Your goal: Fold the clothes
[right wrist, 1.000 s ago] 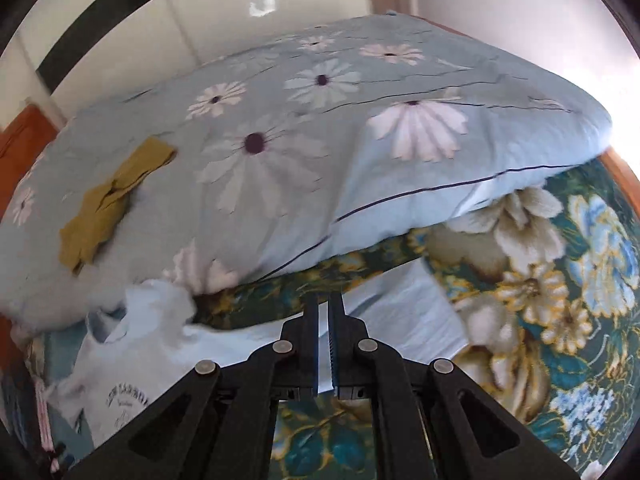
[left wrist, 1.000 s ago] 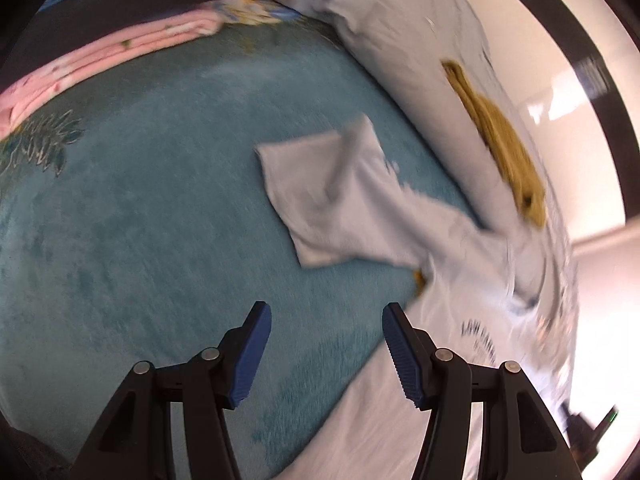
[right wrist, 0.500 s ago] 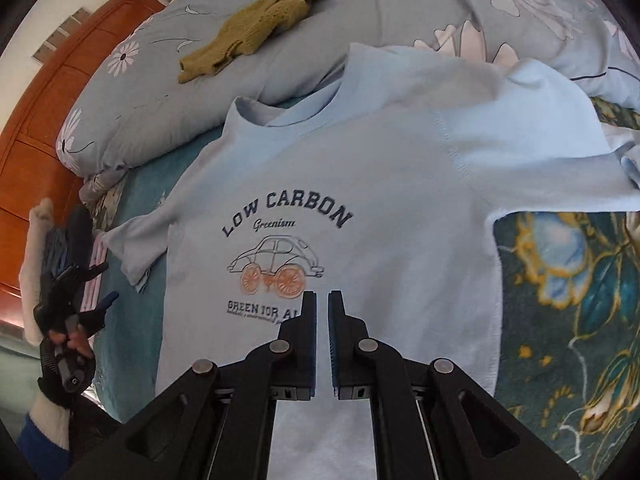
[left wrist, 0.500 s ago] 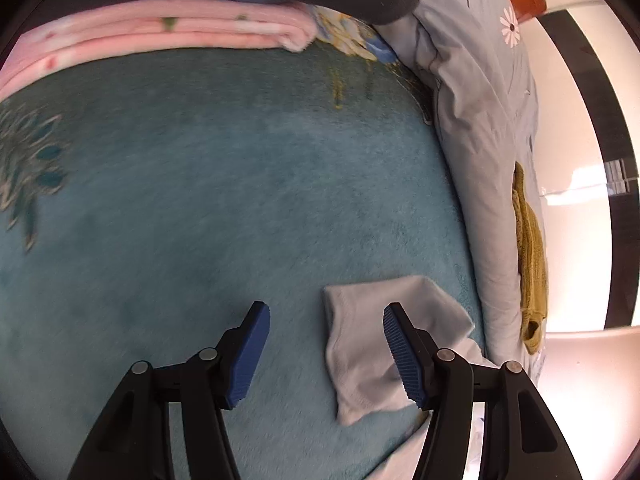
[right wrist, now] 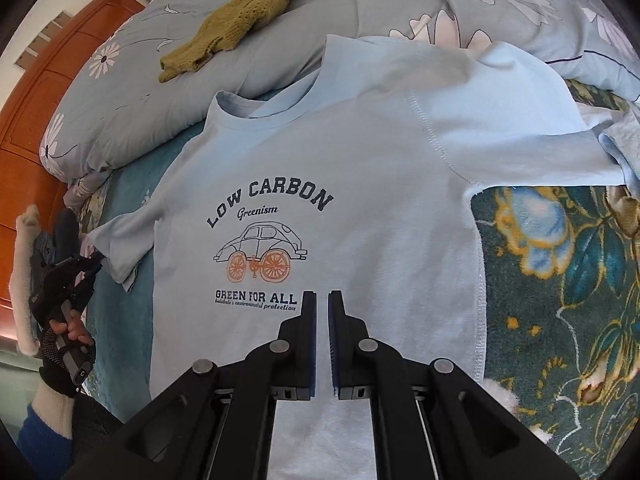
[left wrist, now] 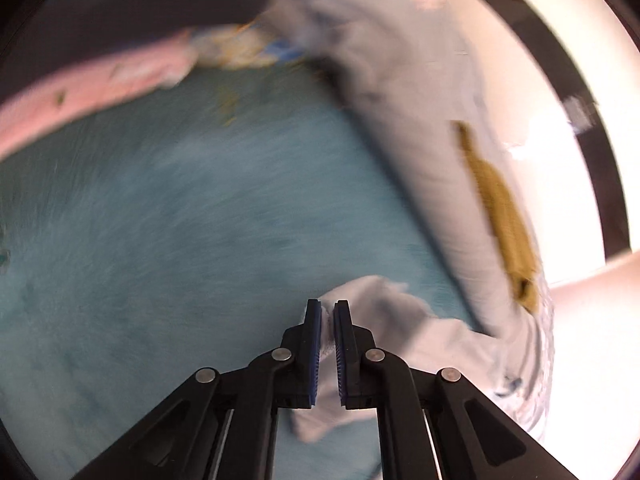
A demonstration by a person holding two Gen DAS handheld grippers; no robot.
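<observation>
A light blue T-shirt (right wrist: 360, 160) printed "LOW CARBON" lies face up on the bed, its collar resting against the duvet. My right gripper (right wrist: 322, 300) is shut and empty, hovering over the shirt's lower front below the print. At the far left, a gloved hand holds my left gripper (right wrist: 98, 259) at the shirt's left sleeve (right wrist: 120, 248). In the blurred left wrist view, the left gripper (left wrist: 327, 308) has its jaws closing, with the edge of that sleeve (left wrist: 384, 308) pinched between the blue pads.
A mustard knitted garment (right wrist: 240, 12) lies on the grey-blue floral duvet (right wrist: 160, 92) behind the shirt. The teal floral blanket (right wrist: 560, 280) covers the bed. A folded pink blanket (left wrist: 100, 88) sits at the far edge. An orange wooden headboard (right wrist: 32, 120) stands at left.
My left gripper has gone from wide open to closed on the sleeve's edge and swung sideways. The right gripper came down over the shirt earlier and has since kept still, shut.
</observation>
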